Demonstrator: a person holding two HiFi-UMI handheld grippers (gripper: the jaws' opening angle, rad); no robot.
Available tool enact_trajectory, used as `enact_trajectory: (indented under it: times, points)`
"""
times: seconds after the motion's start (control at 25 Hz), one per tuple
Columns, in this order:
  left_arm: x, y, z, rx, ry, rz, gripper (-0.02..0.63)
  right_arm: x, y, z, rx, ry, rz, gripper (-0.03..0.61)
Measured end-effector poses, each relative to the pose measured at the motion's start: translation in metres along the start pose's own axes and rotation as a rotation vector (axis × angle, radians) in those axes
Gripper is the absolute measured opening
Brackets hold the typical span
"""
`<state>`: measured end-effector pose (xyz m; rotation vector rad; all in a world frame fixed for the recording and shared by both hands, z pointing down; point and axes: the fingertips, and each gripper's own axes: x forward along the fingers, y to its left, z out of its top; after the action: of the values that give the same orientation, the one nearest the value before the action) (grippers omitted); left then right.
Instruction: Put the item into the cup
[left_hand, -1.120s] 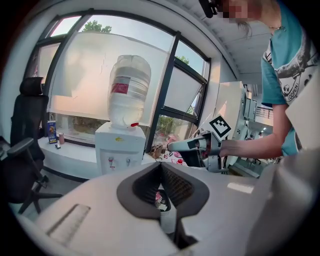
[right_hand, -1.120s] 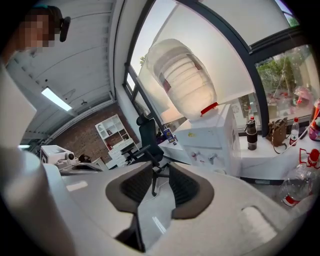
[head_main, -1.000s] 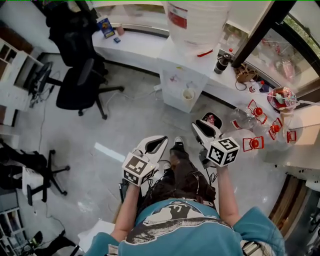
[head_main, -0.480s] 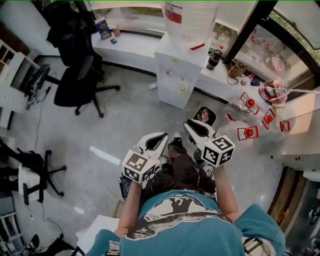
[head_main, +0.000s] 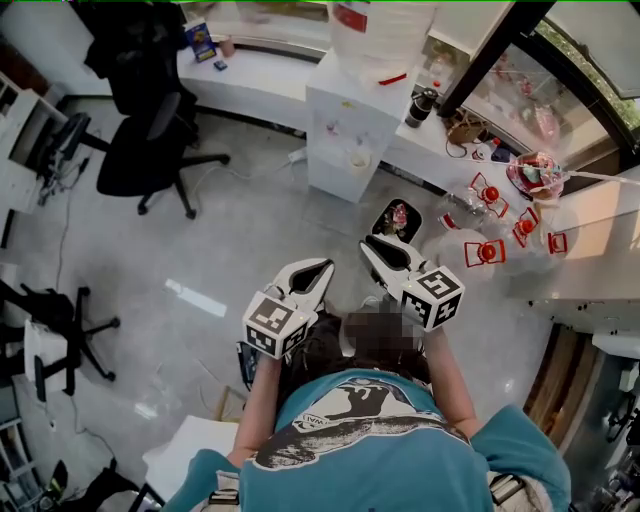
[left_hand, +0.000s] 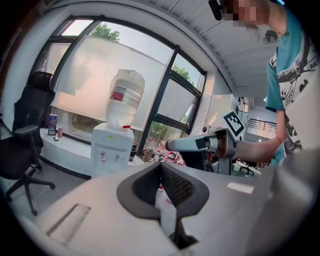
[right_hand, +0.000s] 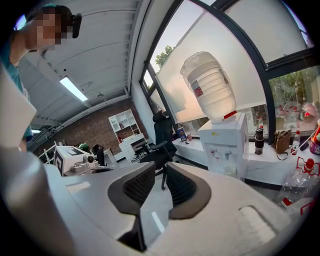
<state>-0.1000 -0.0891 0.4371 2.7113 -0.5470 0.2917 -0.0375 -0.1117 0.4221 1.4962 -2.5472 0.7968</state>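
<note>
I see no item in either gripper. A small cup stands in the niche of the white water dispenser ahead of me. My left gripper is held at waist height; in the left gripper view its pads meet at the tips, with nothing between them. My right gripper is beside it, pointing toward the dispenser. In the right gripper view a narrow gap shows between its pads; the jaws are closing on nothing.
A table at the right carries red-capped objects, a clear plastic bottle and a bowl. A dark bin stands on the floor by it. A black office chair is at the left, with a white counter behind.
The view has shifted, so the dispenser, bin and table now sit higher in the frame. Both grippers stay in front of my body. The right jaws look narrower.
</note>
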Motion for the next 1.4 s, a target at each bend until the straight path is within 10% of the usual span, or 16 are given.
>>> enact_trajectory:
  times: [1.4]
  points:
    - [0.023,-0.157,-0.030,0.103,0.066,-0.045,0.000,-0.153,0.009,-0.052,0.039,-0.104,0.026,0.000]
